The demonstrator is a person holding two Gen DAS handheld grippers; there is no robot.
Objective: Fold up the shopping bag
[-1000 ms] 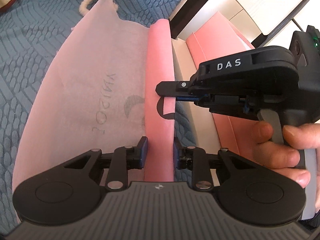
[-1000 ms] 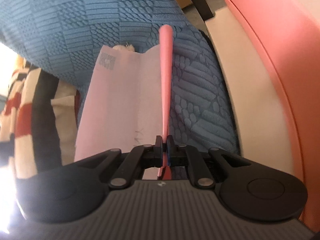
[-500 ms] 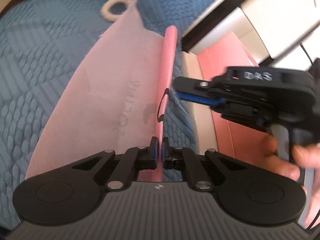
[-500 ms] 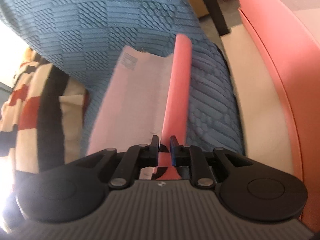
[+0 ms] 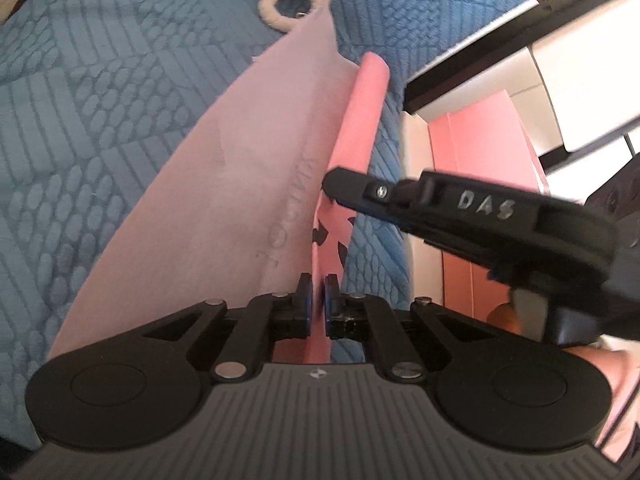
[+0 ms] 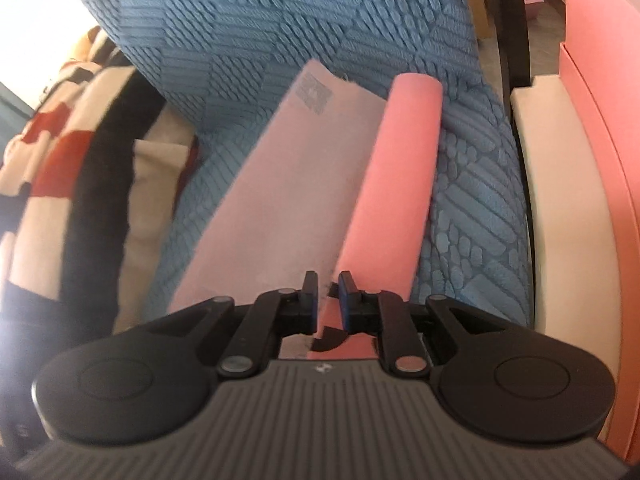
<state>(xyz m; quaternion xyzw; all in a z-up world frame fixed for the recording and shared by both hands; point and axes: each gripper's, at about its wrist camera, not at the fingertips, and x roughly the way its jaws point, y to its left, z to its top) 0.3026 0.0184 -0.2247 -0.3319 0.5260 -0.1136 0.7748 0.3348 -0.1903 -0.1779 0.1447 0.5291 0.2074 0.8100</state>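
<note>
The pink shopping bag [image 5: 224,184] lies flat on a blue quilted cover [image 5: 100,112], its pale inner side facing up. One long edge is turned up into a brighter pink flap [image 5: 356,136] that stands along the bag's right side. A cream loop handle [image 5: 286,4] rests on the cover at the bag's far end.

In the left wrist view, the left gripper [image 5: 316,300] has its two fingers drawn close together with only a thin gap between them. The near end of the pink flap sits in that gap and seems to be pinched, though the contact is partly hidden by the fingers. Black printed marks [image 5: 328,236] show on the flap just ahead of the tips.

The right gripper [image 5: 336,186] reaches in from the right of that view, carried by a hand [image 5: 600,364] seen only at the lower right edge. Its tip meets the flap further along, near the printed marks.

In the right wrist view, the right gripper [image 6: 329,286] has its fingers a little apart, wider than the left pair. The edge of the flap [image 6: 400,184] and the pale panel [image 6: 280,184] run between and beneath them, but the pads do not appear pressed on the fabric. A printed square label [image 6: 316,94] sits at the far corner of the pale panel. A striped cushion [image 6: 60,168] lies to the left, and a pink and cream piece of furniture [image 6: 580,200] stands to the right.
</note>
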